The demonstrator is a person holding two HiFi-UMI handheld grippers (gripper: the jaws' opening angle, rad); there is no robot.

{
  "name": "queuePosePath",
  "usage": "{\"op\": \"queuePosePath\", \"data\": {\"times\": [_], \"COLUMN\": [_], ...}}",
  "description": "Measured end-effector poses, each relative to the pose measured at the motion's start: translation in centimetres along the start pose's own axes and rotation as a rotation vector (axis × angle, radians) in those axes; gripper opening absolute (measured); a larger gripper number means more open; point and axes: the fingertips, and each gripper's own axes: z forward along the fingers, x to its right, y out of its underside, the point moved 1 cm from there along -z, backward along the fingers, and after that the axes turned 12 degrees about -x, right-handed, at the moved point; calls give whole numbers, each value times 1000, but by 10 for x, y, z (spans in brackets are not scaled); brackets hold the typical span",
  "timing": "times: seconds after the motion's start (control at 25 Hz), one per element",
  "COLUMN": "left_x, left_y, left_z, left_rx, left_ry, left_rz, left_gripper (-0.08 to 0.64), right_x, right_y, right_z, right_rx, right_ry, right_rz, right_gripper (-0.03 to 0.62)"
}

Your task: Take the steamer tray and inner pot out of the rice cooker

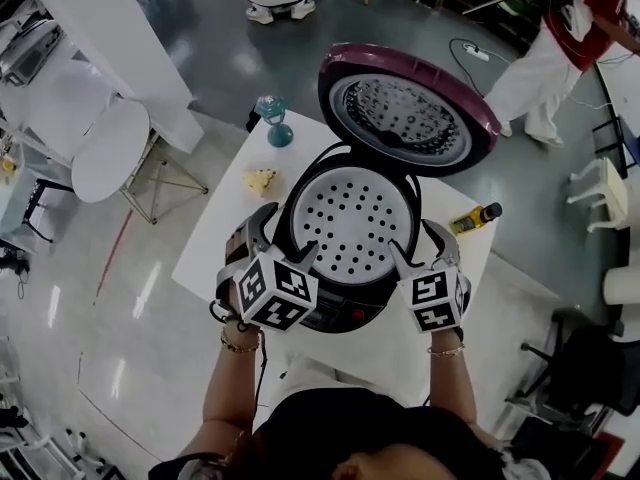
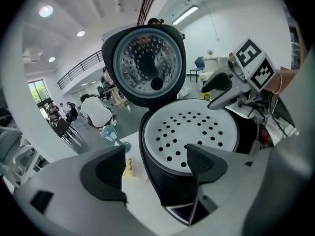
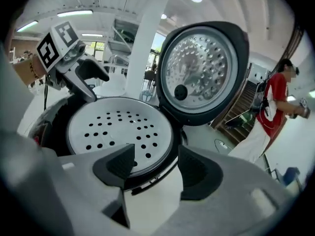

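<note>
The rice cooker (image 1: 340,298) stands on a white table (image 1: 225,238) with its purple lid (image 1: 410,108) swung up. A white perforated steamer tray (image 1: 355,213) fills its mouth and hides the inner pot beneath. My left gripper (image 1: 288,240) is open at the cooker's near-left rim, one jaw over the steamer tray (image 2: 189,132), the other outside the cooker wall. The left gripper (image 2: 155,168) holds nothing. My right gripper (image 1: 418,246) is open at the near-right rim, straddling it the same way. The right gripper (image 3: 156,170) has the steamer tray (image 3: 118,129) edge between its jaws, untouched.
On the table behind the cooker stand a teal goblet (image 1: 275,118) and a yellow item (image 1: 260,180); a small oil bottle (image 1: 475,218) lies at the right edge. A white chair (image 1: 110,148) stands to the left. People (image 1: 560,48) are on the floor beyond.
</note>
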Motion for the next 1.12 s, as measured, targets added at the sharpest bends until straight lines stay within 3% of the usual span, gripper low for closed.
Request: {"op": "queuePosePath", "data": {"times": [0.24,0.48,0.6,1.0,1.12], "left_x": [-6,-15,-11,-19,-21], "left_y": [-14,0,2,-1,-3], "left_z": [32,64,71,73,73], "left_rx": [-57,-251,-304,-308,-299], "left_ry": [47,51,117,148,157], "left_rz": [17,46,37,-55,-59], "left_gripper": [371,370,367,324,311], "right_x": [11,16,18,23,23], "right_y": [-7,-10,-11,-16,-22], "right_z": [28,47,51,45,40], "right_rx": [-110,-196,-206,-154,-98], "right_ry": [50,39,39,17,-26], "right_rz": [-104,-128,-129,-77,-34], "right_gripper": [267,267,267,214,132]}}
